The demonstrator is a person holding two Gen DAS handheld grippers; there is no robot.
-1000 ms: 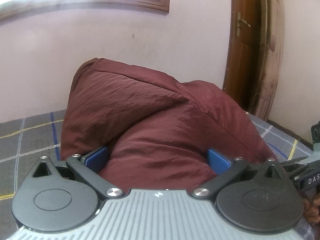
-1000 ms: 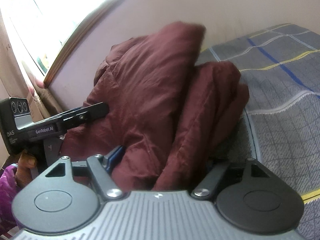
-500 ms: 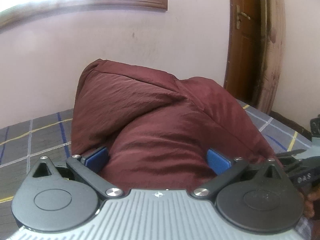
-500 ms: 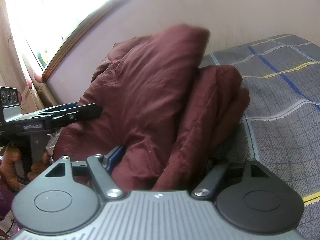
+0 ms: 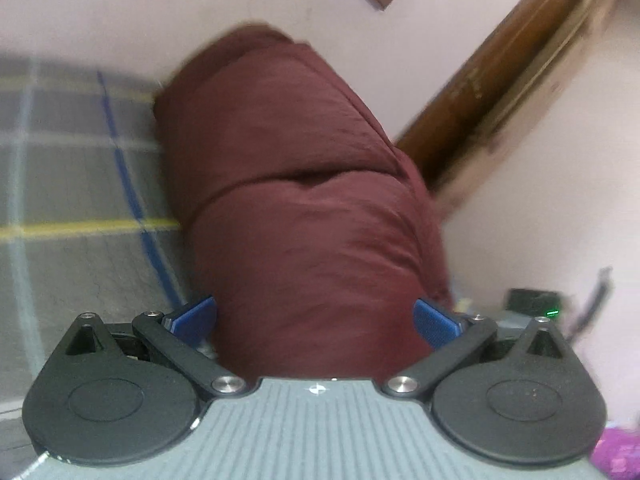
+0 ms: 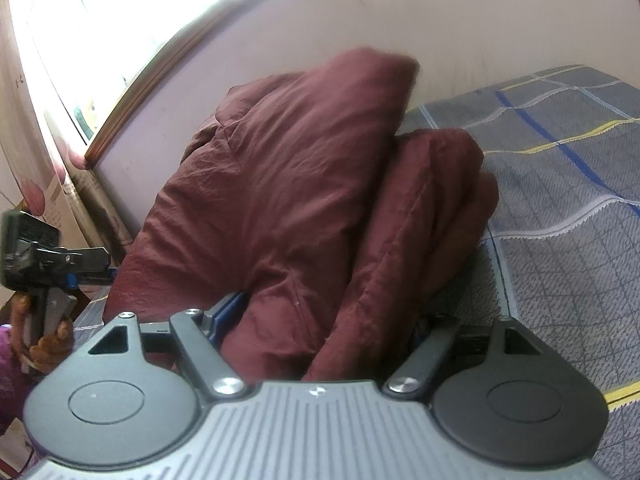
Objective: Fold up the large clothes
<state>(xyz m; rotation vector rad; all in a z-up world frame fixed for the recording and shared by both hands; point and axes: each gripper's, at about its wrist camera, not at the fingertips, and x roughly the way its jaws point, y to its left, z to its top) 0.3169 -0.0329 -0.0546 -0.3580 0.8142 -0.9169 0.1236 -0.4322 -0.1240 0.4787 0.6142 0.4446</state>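
Checked bedspread (image 6: 568, 208) lies open beside bunched maroon garment (image 6: 288, 200).

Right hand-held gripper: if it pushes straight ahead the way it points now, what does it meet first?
The maroon garment. The bundle already sits between the jaws of the right hand-held gripper, which are opening, so it would press deeper into the fabric, with the checked bedsheet underneath.
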